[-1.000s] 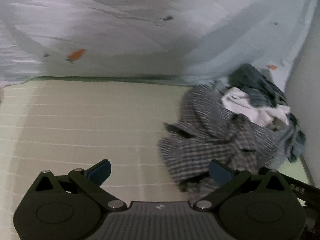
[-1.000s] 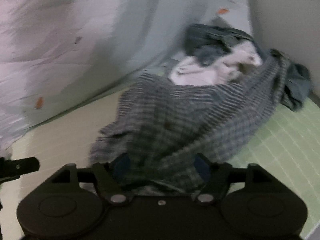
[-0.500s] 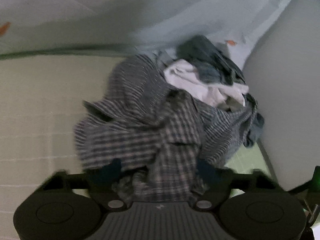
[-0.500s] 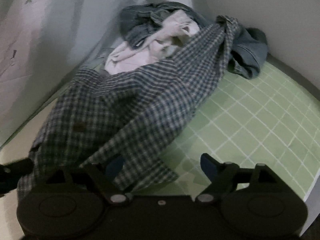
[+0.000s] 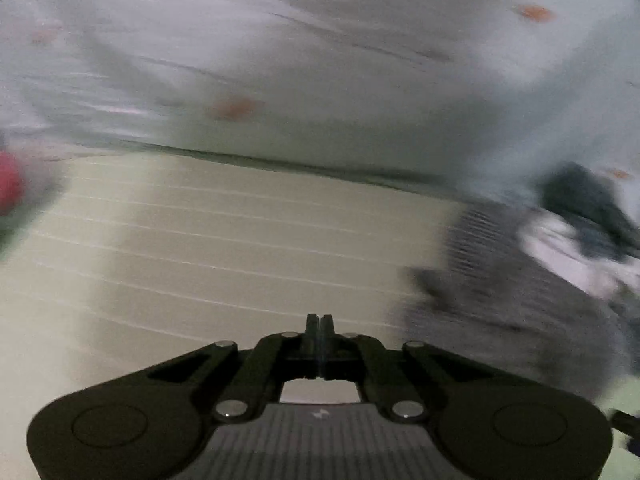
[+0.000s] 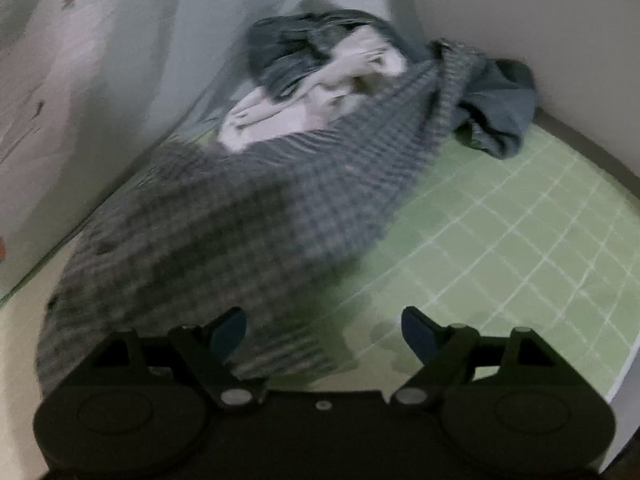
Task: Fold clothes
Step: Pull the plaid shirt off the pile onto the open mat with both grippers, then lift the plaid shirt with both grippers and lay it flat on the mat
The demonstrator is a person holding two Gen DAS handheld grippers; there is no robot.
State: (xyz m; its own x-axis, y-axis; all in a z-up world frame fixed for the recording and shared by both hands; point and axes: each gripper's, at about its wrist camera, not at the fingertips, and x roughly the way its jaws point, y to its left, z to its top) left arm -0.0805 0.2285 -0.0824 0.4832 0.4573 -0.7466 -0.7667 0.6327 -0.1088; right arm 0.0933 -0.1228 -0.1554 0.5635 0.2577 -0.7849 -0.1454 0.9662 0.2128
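From the left wrist camera, the left gripper [image 5: 320, 322] has its two fingers pressed flat together with nothing between them, over bare pale mat [image 5: 200, 248]. The checked shirt [image 5: 500, 292] lies well off to the right of those fingers, a blurred grey heap, not touching them. Behind it sit one white garment [image 5: 560, 252] and one dark blue-grey garment [image 5: 584, 200], backed by a pale sheet [image 5: 320, 60] with small orange marks. A red blur [image 5: 8, 184] shows at the far left edge; I cannot tell what it is.

From the right wrist camera, the right gripper [image 6: 324, 330] is spread wide, holding nothing. The checked shirt [image 6: 248, 224] has its near hem between the fingers, closer to the left pad [image 6: 230, 330]; the other pad [image 6: 416, 332] is over green gridded mat [image 6: 520, 240]. The shirt's long axis runs from lower left, near the gripper, up toward the far right corner by the wall [image 6: 540, 20]. On the pile beyond I count one white garment [image 6: 272, 120] and two dark blue-grey bundles, one at the back [image 6: 288, 48] and one on the right [image 6: 500, 112].
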